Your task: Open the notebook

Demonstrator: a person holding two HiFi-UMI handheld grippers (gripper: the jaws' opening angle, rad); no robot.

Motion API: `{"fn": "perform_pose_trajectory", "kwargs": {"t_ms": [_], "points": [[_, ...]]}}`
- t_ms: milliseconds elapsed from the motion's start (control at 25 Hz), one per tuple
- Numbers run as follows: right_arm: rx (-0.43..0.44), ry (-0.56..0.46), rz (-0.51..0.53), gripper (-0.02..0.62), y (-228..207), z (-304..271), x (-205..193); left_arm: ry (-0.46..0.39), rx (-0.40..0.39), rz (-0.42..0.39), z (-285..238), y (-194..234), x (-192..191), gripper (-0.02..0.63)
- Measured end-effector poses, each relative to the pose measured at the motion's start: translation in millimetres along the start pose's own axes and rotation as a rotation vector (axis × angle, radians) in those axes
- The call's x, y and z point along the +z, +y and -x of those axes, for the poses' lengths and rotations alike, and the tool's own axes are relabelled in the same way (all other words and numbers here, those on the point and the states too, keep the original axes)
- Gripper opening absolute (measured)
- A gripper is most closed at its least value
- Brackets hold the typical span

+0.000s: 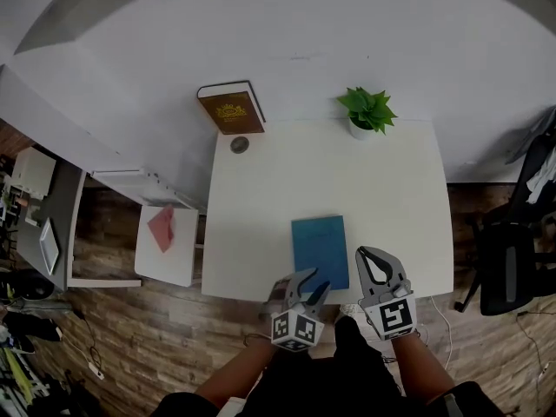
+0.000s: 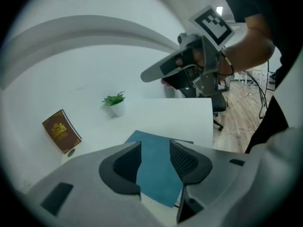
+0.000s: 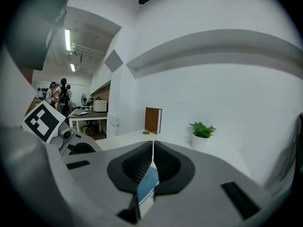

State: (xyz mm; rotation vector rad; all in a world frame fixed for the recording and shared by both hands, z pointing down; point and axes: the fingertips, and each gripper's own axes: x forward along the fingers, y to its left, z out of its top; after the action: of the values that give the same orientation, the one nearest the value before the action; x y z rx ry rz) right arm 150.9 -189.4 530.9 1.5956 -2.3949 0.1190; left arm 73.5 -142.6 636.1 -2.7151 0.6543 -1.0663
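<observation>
A closed blue notebook point(image 1: 320, 248) lies flat near the front edge of the white table point(image 1: 330, 172). My left gripper point(image 1: 318, 279) hangs over the notebook's near left corner, jaws open and empty. In the left gripper view the notebook point(image 2: 156, 174) shows through the gap of the left gripper point(image 2: 154, 145), below the jaws and not touched. My right gripper point(image 1: 365, 254) stands shut beside the notebook's near right corner. In its own view the right gripper point(image 3: 152, 148) has its pads together, and a strip of the notebook point(image 3: 147, 186) shows below them.
A brown book point(image 1: 231, 109) leans on the wall at the table's back left, with a small round disc point(image 1: 240, 145) beside it. A potted plant point(image 1: 367, 111) stands at the back. A black chair point(image 1: 512, 268) is to the right, a small white side table point(image 1: 169, 246) to the left.
</observation>
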Motion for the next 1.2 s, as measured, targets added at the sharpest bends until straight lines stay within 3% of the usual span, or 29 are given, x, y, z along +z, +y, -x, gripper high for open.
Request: {"fn": "perform_pose_trajectory", "kwargs": {"t_ms": [240, 600, 1000, 1200], "points": [[0.015, 0.033, 0.037, 0.005, -2, 4, -17, 0.069, -0.077, -0.086, -14, -39, -20, 0.178], [0.013, 0.054, 0.005, 0.006, -8, 19, -33, 0.139, -0.137, -0.213, -42, -75, -36, 0.175], [0.013, 0.04, -0.049, 0.006, -17, 26, -40, 0.221, -0.157, -0.226, -53, -75, -46, 0.123], [0.02, 0.05, -0.028, 0.006, -23, 31, -43, 0.22, -0.179, -0.228, -56, -81, -43, 0.099]]}}
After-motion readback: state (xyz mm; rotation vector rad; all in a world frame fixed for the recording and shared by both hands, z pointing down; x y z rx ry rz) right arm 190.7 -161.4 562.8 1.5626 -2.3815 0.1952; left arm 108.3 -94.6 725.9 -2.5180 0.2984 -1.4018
